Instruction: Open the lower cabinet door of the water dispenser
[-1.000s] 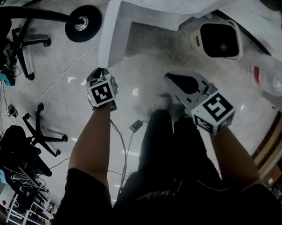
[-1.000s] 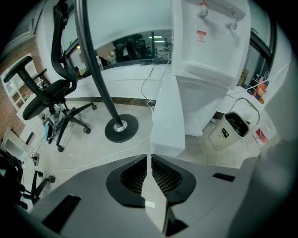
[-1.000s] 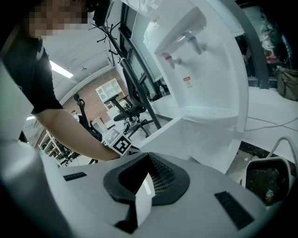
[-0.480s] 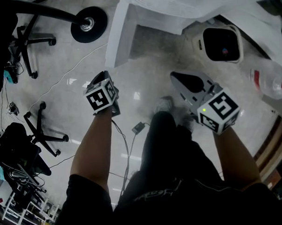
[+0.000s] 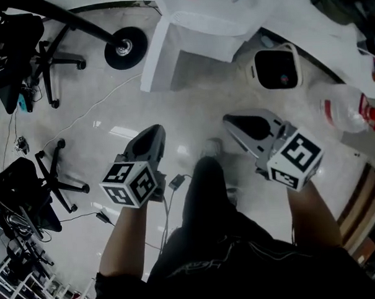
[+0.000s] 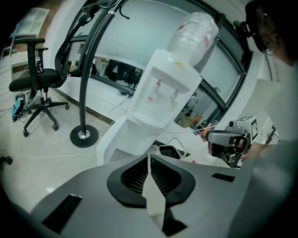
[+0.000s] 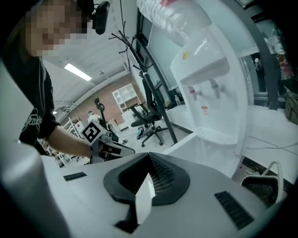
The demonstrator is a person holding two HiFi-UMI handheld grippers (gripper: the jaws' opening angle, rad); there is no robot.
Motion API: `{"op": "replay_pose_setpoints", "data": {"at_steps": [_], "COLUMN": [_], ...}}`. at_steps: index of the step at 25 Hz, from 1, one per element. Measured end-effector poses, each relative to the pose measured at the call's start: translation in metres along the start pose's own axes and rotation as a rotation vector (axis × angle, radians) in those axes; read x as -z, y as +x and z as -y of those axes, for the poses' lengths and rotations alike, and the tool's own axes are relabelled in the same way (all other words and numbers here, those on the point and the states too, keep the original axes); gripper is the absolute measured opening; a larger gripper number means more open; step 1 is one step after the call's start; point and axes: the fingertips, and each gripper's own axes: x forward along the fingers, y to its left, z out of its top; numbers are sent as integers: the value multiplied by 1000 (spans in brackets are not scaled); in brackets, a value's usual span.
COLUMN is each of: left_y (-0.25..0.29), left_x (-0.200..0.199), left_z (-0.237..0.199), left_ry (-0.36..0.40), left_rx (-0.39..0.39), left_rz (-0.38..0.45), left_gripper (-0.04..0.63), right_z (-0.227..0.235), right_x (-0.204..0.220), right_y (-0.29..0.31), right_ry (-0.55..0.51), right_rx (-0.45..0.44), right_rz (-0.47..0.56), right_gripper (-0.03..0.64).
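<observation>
Both tools are held up in front of the person [image 5: 210, 250], well apart from the water dispenser [image 6: 163, 90], which stands ahead with a big bottle [image 6: 193, 30] on top. The left gripper [image 6: 149, 157] is closing its jaws with nothing between them (only a thin slit shows). The right gripper [image 7: 149, 155] has its jaws together, also empty. The lower cabinet door [image 6: 115, 139] lies below and beyond both tips, and I think it already stands swung out to one side. One risk is that pressed-together jaws cannot take the door edge and would only push it. A hard pull may also shake the bottle, and the cable [image 5: 166, 208] on the floor could catch a foot.
</observation>
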Motion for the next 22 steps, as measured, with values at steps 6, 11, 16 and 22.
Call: {"op": "replay_pose_setpoints", "data": {"at_steps": [6,11,16,22], "left_y": [-101,-185,-274,-367], "left_x": [-27,-37,-64,-77], "left_z": [148,244,330,413], "left_ry": [69,67,186,304], "left_rx": [213,342,464,539], "left_rz": [95,197,327,422], "left_gripper": [0,0,0,0], "right_z": [-81,-165,-236,-311], "right_x": [-25,-71,-125,-165], "right_y": [-89,-168,-247,-325], "right_ry": [38,-19,-115,-151], "right_rx": [-13,-47,-25,-38], "right_rz": [50,160,283,381], "right_gripper": [12,12,12,12]}}
